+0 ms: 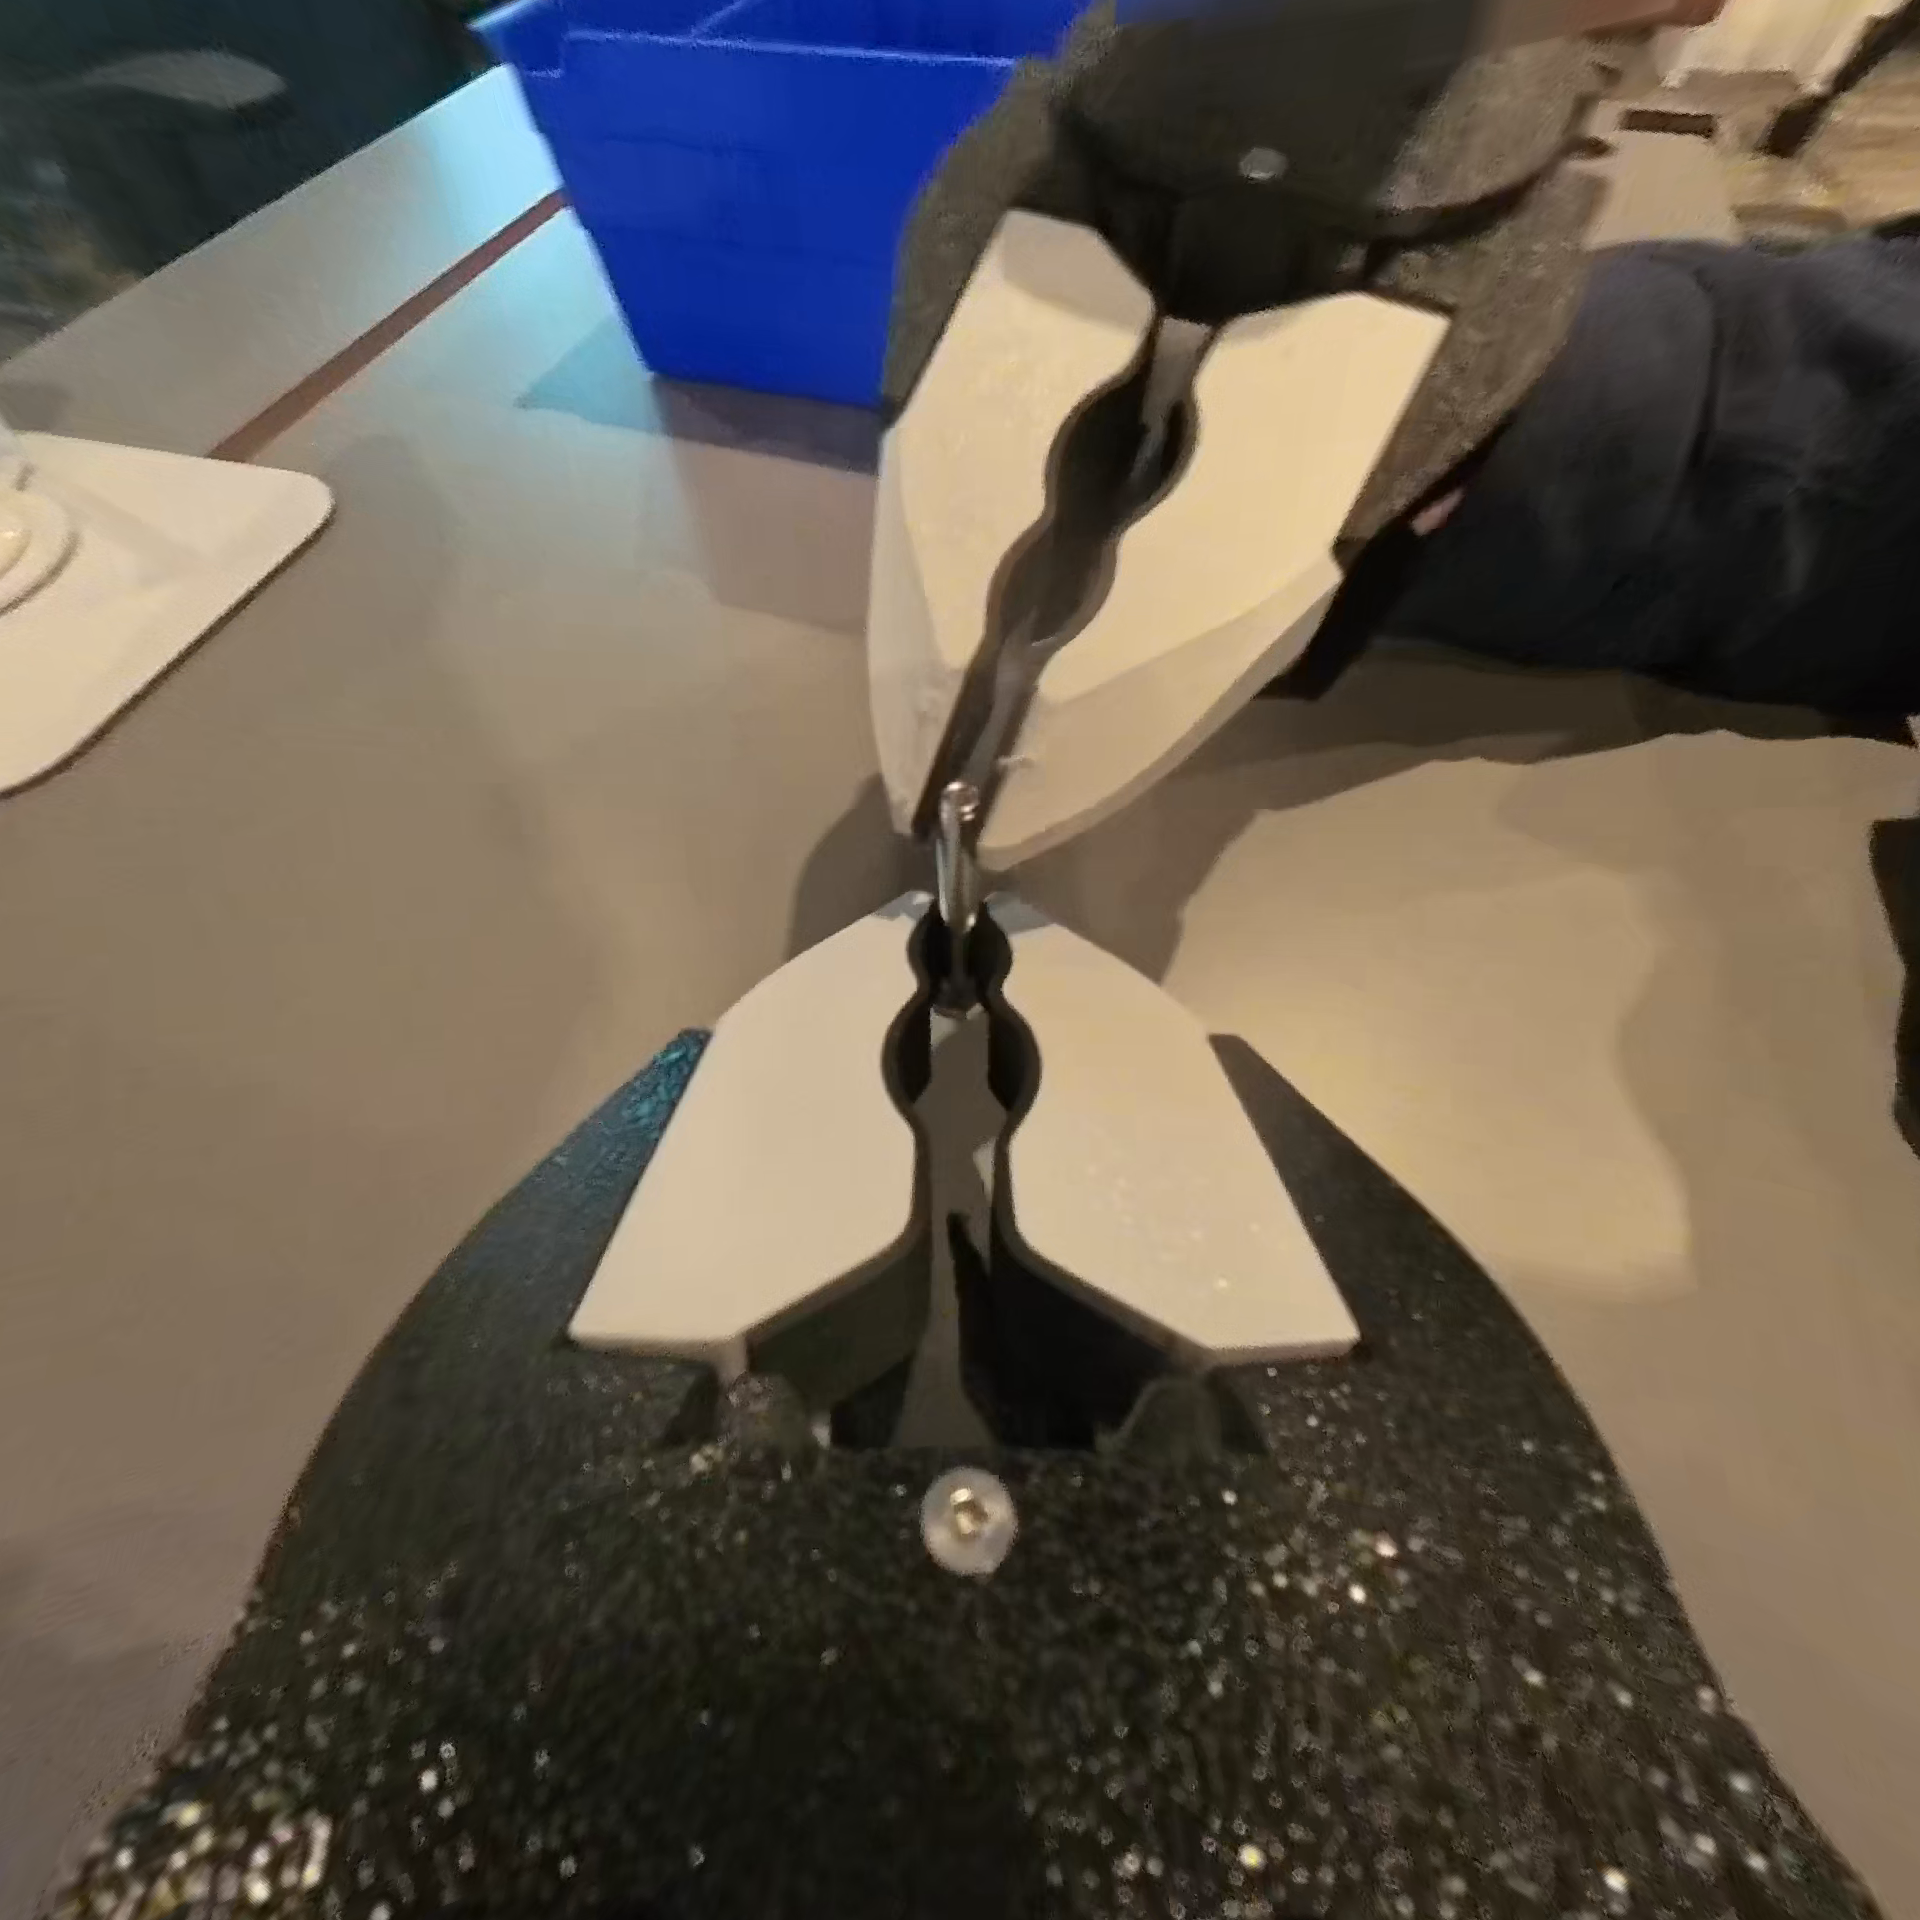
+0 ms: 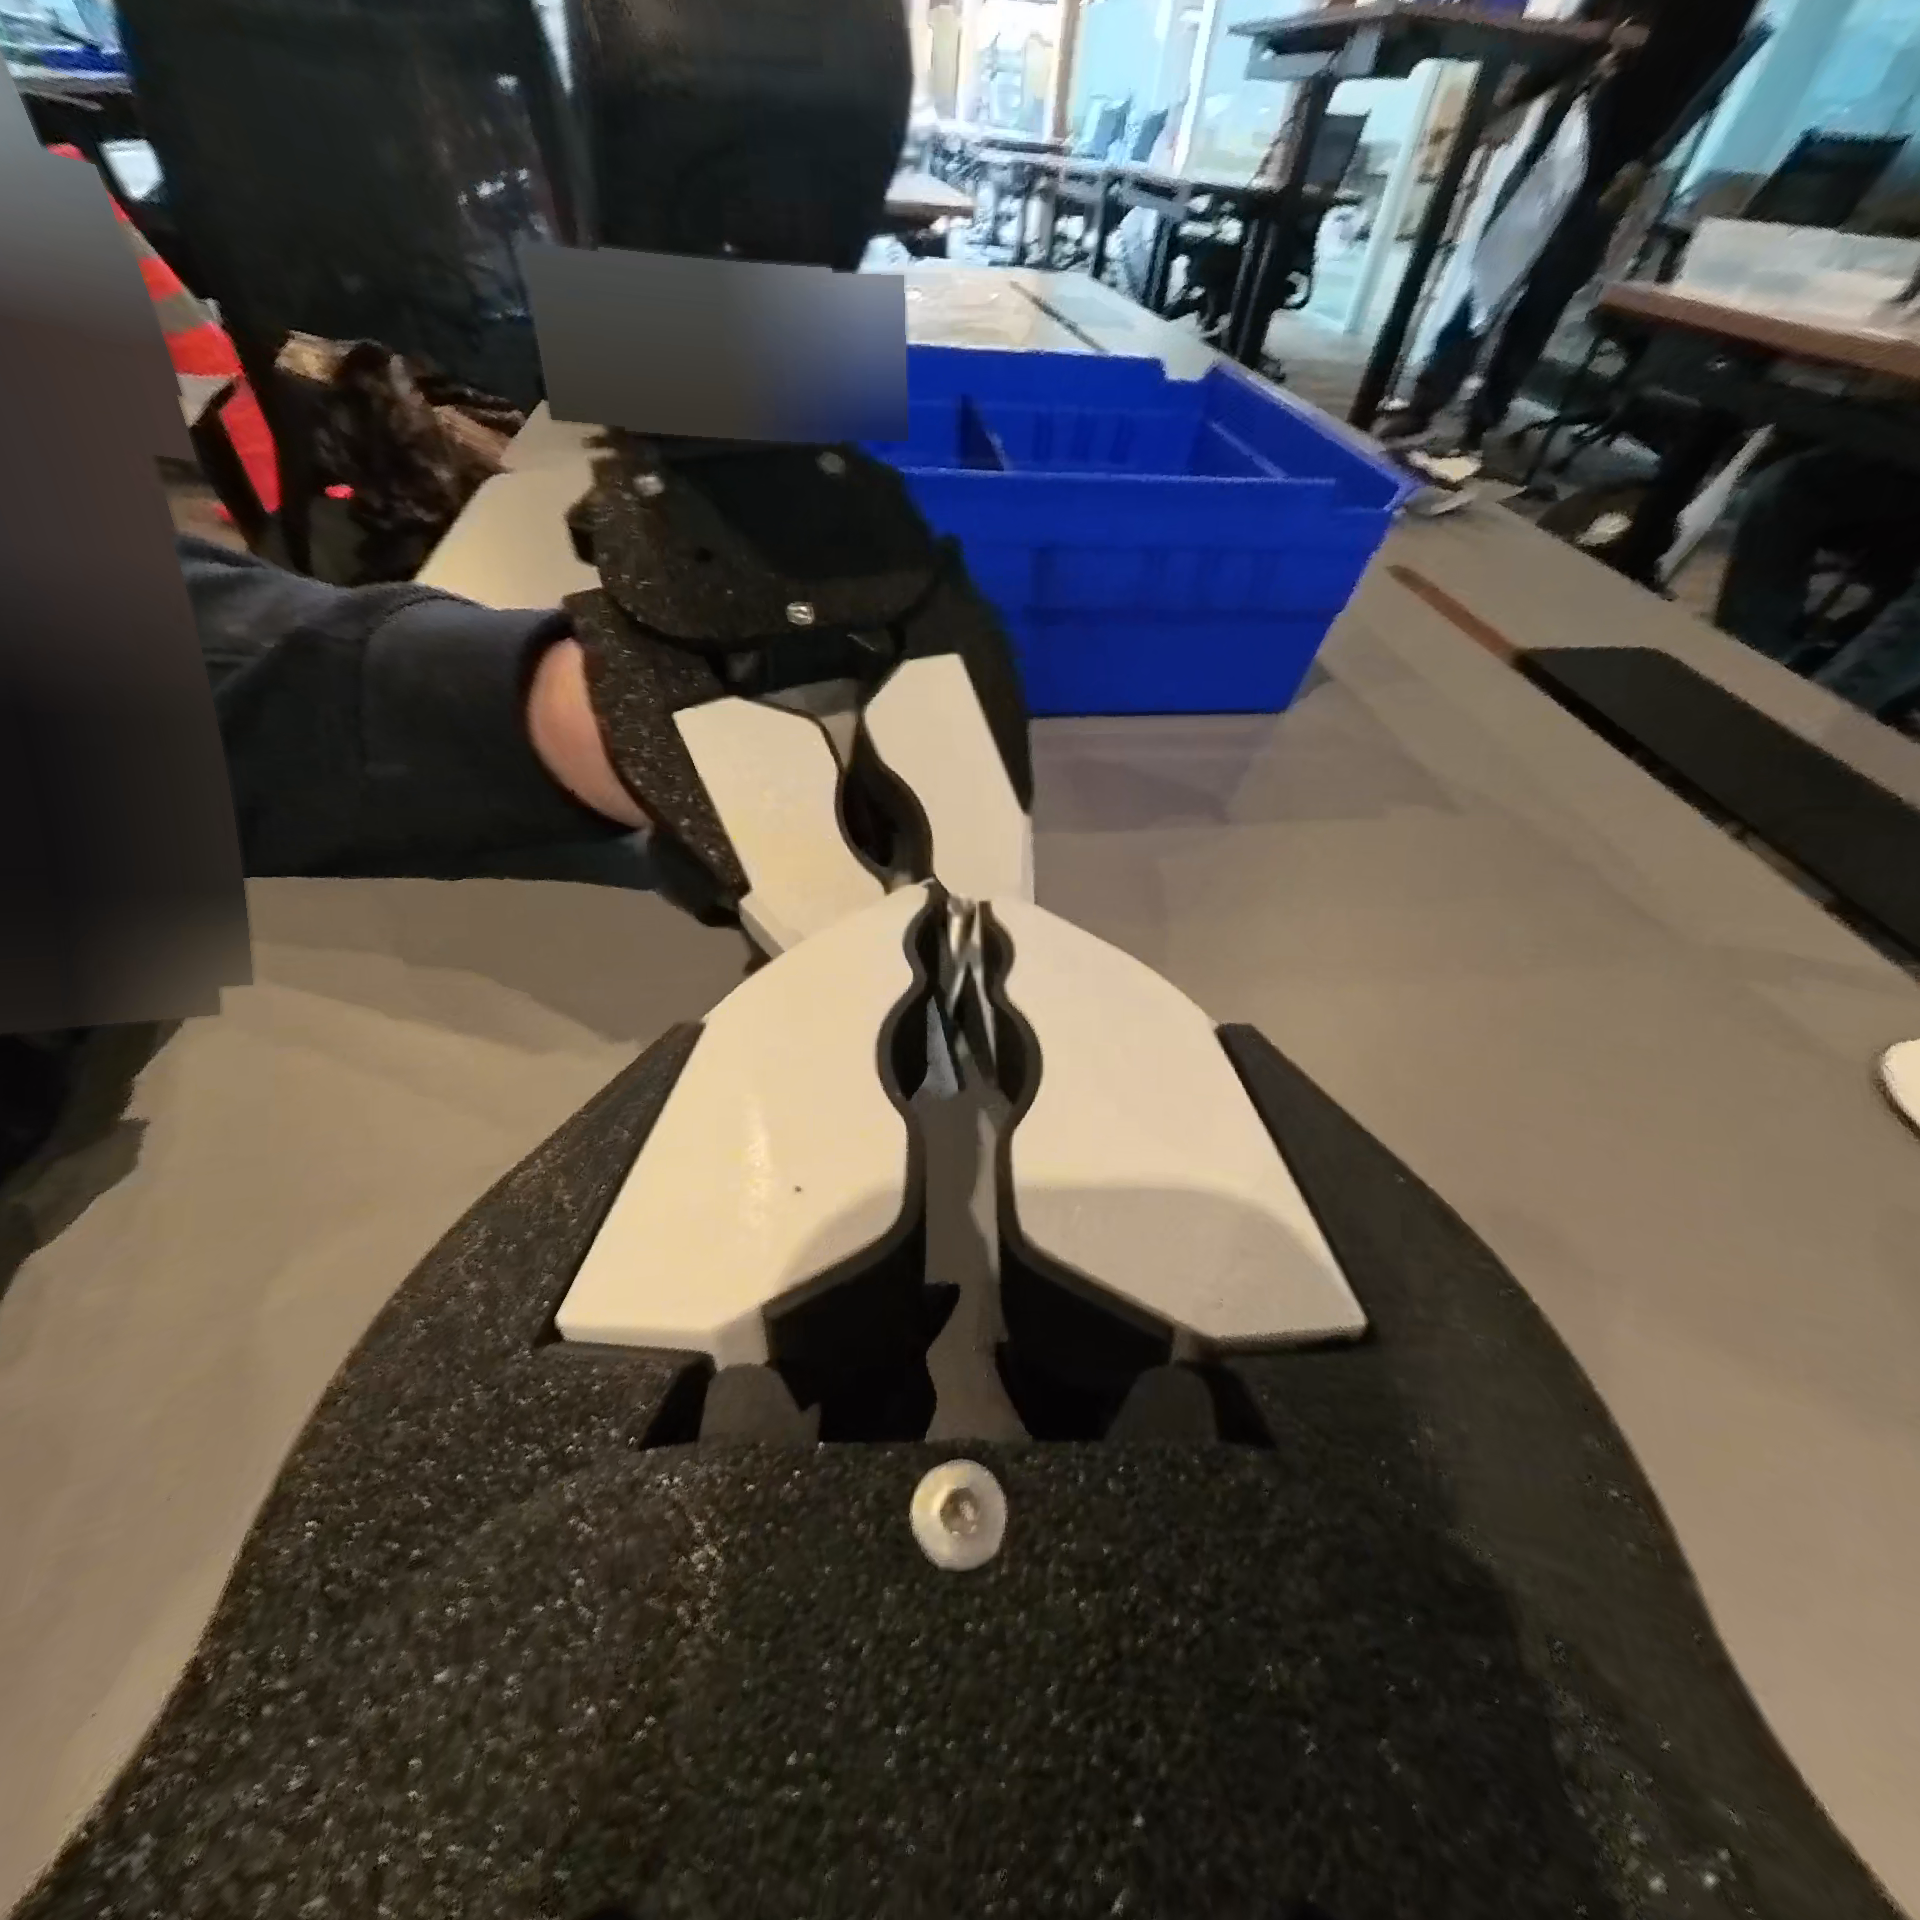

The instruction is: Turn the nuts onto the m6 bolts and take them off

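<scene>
You held the two grippers nose to nose above the grey table [image 1: 416,831], tips almost meeting. The left gripper [image 1: 951,920] was clenched on the lower end of a bolt [image 1: 954,868]. The bolt's long axis ran straight out along that gripper's fingers and up into the tips of the right gripper [image 1: 961,805], so both tools lay on one line with the fastener between them.

In the right wrist view, the right gripper [image 2: 961,914] was closed around blurred metal [image 2: 966,977]. You could not tell from either view whether that was the nut or the bolt's other end.

Any turning would likely have depended on keeping that shared axis straight. The blue bin [image 2: 1143,582] stood well behind.
</scene>
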Demonstrator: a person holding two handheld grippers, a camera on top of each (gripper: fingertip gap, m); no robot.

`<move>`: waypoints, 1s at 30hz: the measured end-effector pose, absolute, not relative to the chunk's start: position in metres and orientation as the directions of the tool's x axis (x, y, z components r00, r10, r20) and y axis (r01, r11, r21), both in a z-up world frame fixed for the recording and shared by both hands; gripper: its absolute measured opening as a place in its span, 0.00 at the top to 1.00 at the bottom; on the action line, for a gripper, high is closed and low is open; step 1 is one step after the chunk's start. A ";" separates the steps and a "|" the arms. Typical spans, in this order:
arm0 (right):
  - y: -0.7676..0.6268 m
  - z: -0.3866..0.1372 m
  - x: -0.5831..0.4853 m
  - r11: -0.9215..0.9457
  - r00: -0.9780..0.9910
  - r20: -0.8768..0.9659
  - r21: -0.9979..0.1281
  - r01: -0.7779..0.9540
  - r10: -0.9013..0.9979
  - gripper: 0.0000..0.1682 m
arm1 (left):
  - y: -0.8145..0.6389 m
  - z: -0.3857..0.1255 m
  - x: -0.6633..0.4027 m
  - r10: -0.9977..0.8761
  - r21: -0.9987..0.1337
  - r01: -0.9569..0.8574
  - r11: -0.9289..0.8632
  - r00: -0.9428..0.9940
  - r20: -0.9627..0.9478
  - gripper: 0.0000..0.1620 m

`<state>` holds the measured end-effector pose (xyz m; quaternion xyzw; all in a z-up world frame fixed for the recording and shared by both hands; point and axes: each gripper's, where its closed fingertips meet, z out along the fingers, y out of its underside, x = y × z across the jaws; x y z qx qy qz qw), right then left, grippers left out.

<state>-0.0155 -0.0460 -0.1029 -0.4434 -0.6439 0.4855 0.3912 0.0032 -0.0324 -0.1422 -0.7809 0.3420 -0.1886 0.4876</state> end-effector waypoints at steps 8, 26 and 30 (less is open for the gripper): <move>-0.031 -0.143 -0.034 0.233 -0.246 0.138 -0.880 0.414 0.959 0.87 | -0.029 -0.087 -0.073 -0.343 -0.962 -0.189 -0.197 0.932 -0.113 0.97; -0.022 -0.176 -0.079 0.262 -0.191 0.183 -0.754 0.602 0.964 0.97 | -0.027 -0.090 -0.088 -0.321 -0.973 -0.143 -0.183 0.944 -0.079 0.97; 0.008 -0.136 -0.045 0.199 -0.070 0.191 -0.828 0.524 0.979 0.97 | -0.023 -0.124 -0.055 -0.461 -0.927 -0.178 -0.331 0.887 -0.005 0.97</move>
